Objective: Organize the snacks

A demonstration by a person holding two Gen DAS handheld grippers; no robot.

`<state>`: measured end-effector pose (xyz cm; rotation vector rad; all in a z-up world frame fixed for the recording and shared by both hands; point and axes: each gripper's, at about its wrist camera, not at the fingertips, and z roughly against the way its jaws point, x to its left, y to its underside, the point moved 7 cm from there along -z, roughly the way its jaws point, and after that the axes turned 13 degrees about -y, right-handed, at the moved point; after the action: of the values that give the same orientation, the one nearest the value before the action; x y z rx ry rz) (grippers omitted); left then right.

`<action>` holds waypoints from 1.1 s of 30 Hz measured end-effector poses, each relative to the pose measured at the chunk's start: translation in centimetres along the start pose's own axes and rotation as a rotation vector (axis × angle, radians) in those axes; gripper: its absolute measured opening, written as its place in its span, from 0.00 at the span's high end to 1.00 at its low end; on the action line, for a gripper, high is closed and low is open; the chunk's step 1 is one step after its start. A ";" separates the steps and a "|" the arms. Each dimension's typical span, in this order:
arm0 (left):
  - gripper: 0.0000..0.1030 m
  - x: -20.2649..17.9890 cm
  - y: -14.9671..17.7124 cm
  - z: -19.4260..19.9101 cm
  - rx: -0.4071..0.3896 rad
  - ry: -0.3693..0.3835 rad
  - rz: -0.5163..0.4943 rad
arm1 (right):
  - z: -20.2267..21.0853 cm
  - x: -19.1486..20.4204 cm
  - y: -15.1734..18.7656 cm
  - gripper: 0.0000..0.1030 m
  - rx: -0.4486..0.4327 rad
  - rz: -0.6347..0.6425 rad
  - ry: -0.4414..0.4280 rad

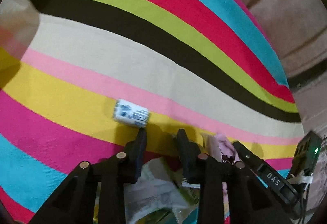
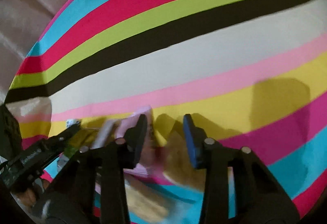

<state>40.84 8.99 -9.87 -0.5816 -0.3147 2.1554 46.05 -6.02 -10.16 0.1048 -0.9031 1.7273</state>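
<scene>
My left gripper points down at the striped cloth. A crumpled green and clear snack packet fills the gap between its pads and touches both. A small white packet with blue print lies just beyond its left fingertip. A pink packet lies to the right, beside one of the right gripper's fingers. My right gripper hovers with a gap between its jaws. The pink packet runs behind its left finger, and a blurred tan packet lies under the gap, not clearly touching the pads.
The bright striped cloth covers the whole surface and ends at an edge with brownish tiles beyond. A pale blurred object sits at the far left, and a pale bag-like shape shows at the left of the right wrist view.
</scene>
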 end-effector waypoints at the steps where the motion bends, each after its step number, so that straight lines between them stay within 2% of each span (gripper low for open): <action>1: 0.75 -0.3 0.2 -0.1 0.003 -0.002 -0.014 | -0.5 0.8 0.2 0.68 0.008 0.022 0.000; 6: 0.87 -1.4 0.9 -0.2 0.009 -0.026 -0.096 | -1.3 3.4 2.0 0.82 0.049 0.127 0.023; 13: 0.87 -1.0 4.6 1.6 0.048 0.007 -0.137 | 1.5 3.4 6.3 0.87 0.083 0.164 0.053; 20: 0.87 -0.1 10.6 4.7 0.059 0.024 -0.146 | 4.7 3.6 11.0 0.87 0.096 0.190 0.083; 21: 0.83 0.2 11.5 5.2 0.045 0.034 -0.146 | 5.0 3.6 11.4 0.87 0.089 0.191 0.086; 24: 0.80 2.1 12.8 6.7 0.009 0.036 -0.109 | 6.9 3.9 13.8 0.87 0.074 0.202 0.060; 26: 0.80 3.9 12.8 7.9 -0.006 0.059 -0.048 | 8.7 3.5 14.7 0.87 0.070 0.213 0.080; 28: 0.80 6.3 14.9 9.8 -0.035 0.069 0.012 | 10.0 3.5 15.6 0.87 0.053 0.204 0.074; 30: 0.70 8.1 15.6 11.1 -0.058 0.069 0.056 | 11.5 3.2 15.9 0.87 0.024 0.190 0.083; 31: 0.67 8.5 14.8 11.1 -0.061 0.071 0.069 | 12.1 3.1 16.0 0.87 0.009 0.186 0.094; 33: 0.65 9.3 15.6 11.8 -0.058 0.077 0.087 | 12.8 2.7 16.4 0.87 0.007 0.177 0.113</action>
<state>19.32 6.89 -9.02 -0.7208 -0.3157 2.2065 26.40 -13.00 -8.21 -0.0695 -0.8431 1.8805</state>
